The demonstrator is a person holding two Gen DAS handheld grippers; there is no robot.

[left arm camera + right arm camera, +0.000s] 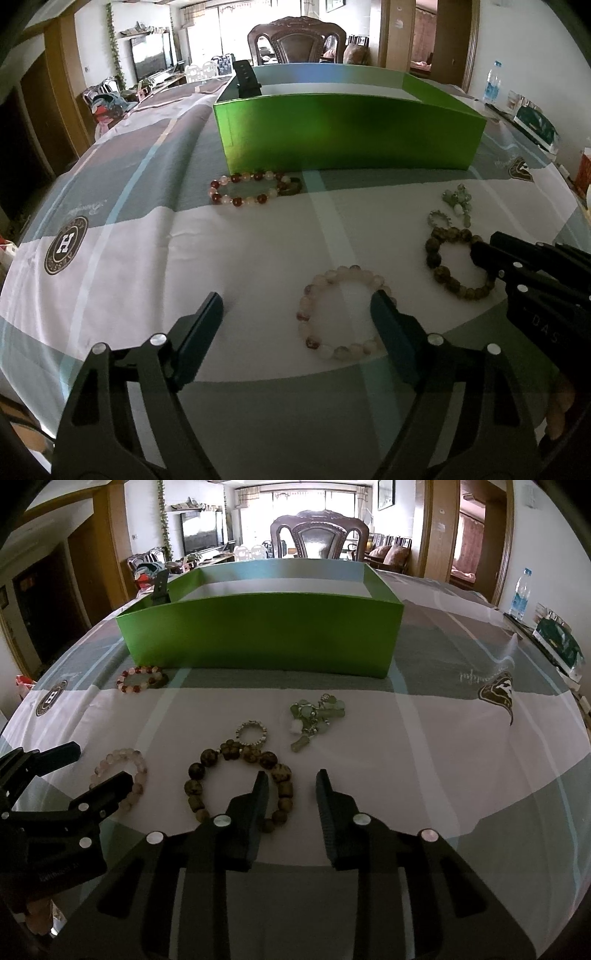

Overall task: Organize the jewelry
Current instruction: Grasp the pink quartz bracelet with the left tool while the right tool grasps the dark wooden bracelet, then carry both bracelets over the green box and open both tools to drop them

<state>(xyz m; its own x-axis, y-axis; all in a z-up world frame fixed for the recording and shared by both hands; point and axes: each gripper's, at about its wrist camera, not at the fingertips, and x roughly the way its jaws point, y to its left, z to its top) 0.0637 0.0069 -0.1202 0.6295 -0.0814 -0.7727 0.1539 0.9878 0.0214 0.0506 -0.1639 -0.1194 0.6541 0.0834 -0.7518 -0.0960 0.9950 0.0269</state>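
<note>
Left tool (295,306) spread, empty, right finger inside pink bracelet (343,314); right tool (291,786) spread, empty, straddling brown bracelet (240,786). Bead strand to be centred between fingers before closing.

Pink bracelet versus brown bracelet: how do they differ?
The pink bracelet has pale, translucent round beads; the brown bracelet has dark, mottled, lumpier beads. The pink one lies by the left gripper, the brown one by the right gripper. Both lie flat on the tablecloth, ungripped.

Black gripper (295,306) arms, silver screws, teal pads (388,325).
</note>
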